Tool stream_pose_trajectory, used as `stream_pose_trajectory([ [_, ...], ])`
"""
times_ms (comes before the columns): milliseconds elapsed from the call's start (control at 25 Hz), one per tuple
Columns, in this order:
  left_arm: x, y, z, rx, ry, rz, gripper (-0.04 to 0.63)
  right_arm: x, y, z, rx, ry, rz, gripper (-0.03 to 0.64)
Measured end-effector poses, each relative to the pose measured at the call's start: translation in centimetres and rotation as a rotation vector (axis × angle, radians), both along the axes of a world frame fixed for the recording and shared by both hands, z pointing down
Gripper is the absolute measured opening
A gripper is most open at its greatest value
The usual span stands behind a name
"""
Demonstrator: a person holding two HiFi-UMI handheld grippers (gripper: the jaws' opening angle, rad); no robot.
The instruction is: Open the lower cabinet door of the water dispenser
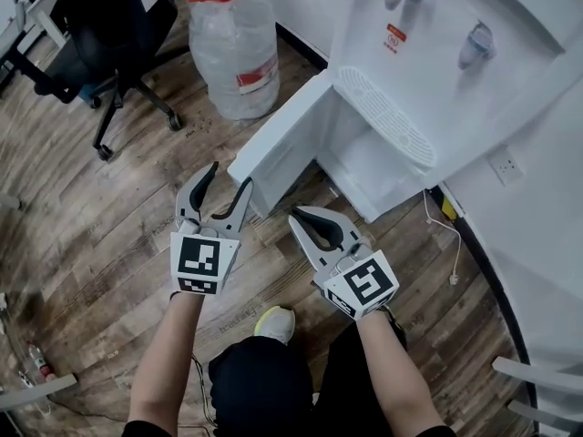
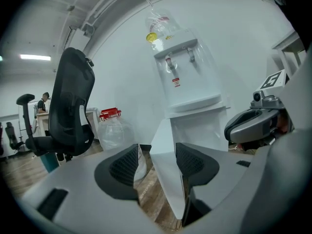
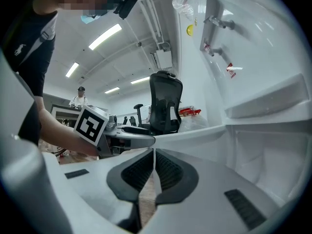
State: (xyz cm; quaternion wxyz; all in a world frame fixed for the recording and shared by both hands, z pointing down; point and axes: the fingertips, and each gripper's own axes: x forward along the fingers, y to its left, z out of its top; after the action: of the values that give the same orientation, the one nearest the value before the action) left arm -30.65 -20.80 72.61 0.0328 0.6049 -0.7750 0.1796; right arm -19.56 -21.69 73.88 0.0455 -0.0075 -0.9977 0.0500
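At the foot of the water dispenser (image 1: 428,53): lower cabinet door (image 1: 282,139) stands swung out to the near left.
Left hand-held gripper (image 1: 230,173) is open, with the door's free edge just ahead of its jaws, unpinched. Right hand-held gripper (image 1: 294,215) is closed on nothing, just right of the door. Risk: nothing holds the door, so a jaw bump could swing it shut.
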Motion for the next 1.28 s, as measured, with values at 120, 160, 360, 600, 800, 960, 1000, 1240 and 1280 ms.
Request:
stream_pose_trajectory([
  [120,-0.8,0.1,0.1,0.001,0.003,-0.012,0.252,-0.7,0.3,0.1,-0.005,0.004,-0.008,0.026],
  [160,-1.0,0.1,0.1,0.001,0.003,-0.014,0.252,-0.9,0.3,0.2,-0.007,0.005,-0.010,0.025],
  [360,-2.3,0.3,0.2,-0.002,0.002,-0.028,0.252,-2.1,0.6,-0.1,-0.012,0.005,-0.028,0.023],
  [600,-3.7,0.3,0.2,-0.002,0.005,-0.041,0.252,-3.5,0.5,-0.3,-0.008,0.006,-0.033,0.023],
  [800,-5.0,0.3,0.3,0.003,0.010,-0.055,0.252,-4.2,0.3,-0.4,-0.008,0.009,-0.031,0.023],
  [960,-5.9,0.2,0.4,0.001,0.009,-0.064,0.250,-4.8,0.0,-0.2,-0.018,0.010,-0.033,0.023],
  [1000,-6.1,0.1,0.4,0.000,0.009,-0.065,0.250,-5.0,-0.1,-0.1,-0.021,0.010,-0.033,0.023],
  [1240,-7.7,-0.2,0.5,-0.003,0.007,-0.078,0.249,-6.0,-0.3,0.1,-0.028,0.013,-0.034,0.023],
  [1280,-8.0,-0.3,0.5,-0.004,0.006,-0.081,0.249,-6.2,-0.3,0.2,-0.027,0.017,-0.035,0.023],
])
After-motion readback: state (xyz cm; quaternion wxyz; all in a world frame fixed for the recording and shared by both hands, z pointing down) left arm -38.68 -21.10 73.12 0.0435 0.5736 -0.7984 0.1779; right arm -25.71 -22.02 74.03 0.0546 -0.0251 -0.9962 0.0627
